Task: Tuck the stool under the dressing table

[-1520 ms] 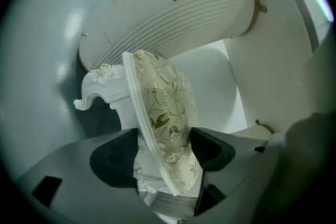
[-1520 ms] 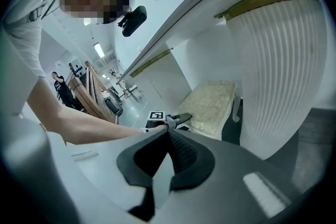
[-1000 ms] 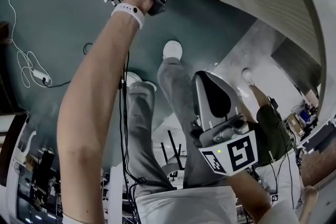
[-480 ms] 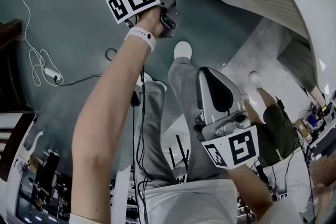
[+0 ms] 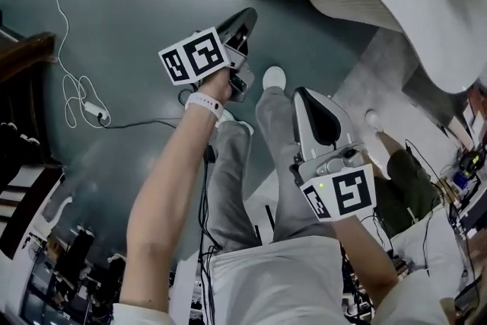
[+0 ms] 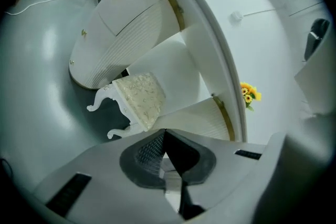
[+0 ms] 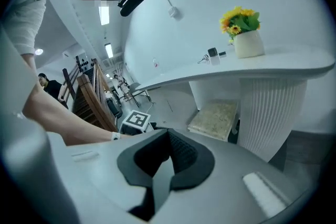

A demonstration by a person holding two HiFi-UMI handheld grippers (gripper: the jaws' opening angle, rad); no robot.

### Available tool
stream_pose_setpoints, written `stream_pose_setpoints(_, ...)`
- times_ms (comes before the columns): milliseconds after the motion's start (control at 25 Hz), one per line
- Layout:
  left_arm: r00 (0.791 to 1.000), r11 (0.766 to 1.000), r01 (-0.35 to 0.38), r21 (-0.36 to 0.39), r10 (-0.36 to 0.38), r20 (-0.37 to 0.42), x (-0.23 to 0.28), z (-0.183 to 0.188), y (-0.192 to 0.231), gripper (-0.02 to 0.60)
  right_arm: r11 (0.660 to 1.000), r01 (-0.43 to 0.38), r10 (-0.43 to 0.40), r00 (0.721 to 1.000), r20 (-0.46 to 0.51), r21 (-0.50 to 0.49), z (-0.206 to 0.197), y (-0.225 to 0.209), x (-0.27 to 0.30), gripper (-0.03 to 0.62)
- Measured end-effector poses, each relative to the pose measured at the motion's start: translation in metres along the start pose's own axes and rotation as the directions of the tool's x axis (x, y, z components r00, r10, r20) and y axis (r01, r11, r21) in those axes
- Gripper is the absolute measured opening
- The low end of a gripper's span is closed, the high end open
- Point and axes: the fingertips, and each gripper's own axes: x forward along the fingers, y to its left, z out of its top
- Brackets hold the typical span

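Between the dark ribbed pads of the left gripper nothing is held. Its jaws have just been closing and now meet at their tips, empty. A second ago this gripper was up near the seat in the head view, and it now hangs well back from it. The right gripper also has its pads together on nothing, and it has lifted a little alongside. I judge this to be the let-go after the push, since neither gripper touches the furniture. The tucking looks finished rather than under way.

Ahead of the left fingertips, slightly to their left, lies the white stool with carved curved legs and a cream patterned cushion. It is set in the kneehole of the white dressing table, between its two ribbed units. Beyond the right fingertips the same stool sits under the curved tabletop, just beside a ribbed pedestal. Farther out, a white pot of yellow flowers stands on that top.
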Motion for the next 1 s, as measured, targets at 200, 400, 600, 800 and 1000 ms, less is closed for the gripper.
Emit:
stream_pose_setpoints(200, 0.999, 0.995, 0.001, 0.104, 0.004, -0.046, -0.052, -0.022, -0.053, 0.009, 0.999, 0.019, -0.018, 0.999, 0.031, -0.028, 0.029, 0.018, -0.032, 0.009)
stream_pose_setpoints(400, 0.996, 0.971, -0.016, 0.238, 0.035, -0.077, -0.112, -0.031, -0.088, 0.009, 0.997, 0.018, -0.016, 0.999, 0.03, -0.078, 0.049, 0.051, -0.054, 0.009)
stream_pose_setpoints(600, 0.998, 0.953, -0.011, 0.303, 0.027, -0.05, -0.175, -0.033, -0.133, 0.009, 0.988, 0.014, -0.012, 1.0, 0.012, -0.153, 0.067, 0.088, -0.08, 0.011)
stream_pose_setpoints(800, 1.0, 0.922, -0.022, 0.387, 0.028, -0.009, -0.231, -0.034, -0.175, 0.009, 0.983, -0.026, 0.028, 1.0, 0.008, -0.182, 0.083, 0.122, -0.098, 0.011)
stream_pose_setpoints(1000, 0.999, 0.881, -0.045, 0.472, 0.042, 0.017, -0.295, -0.039, -0.21, 0.009, 0.976, -0.064, 0.07, 0.997, 0.021, -0.21, 0.101, 0.163, -0.117, 0.011)
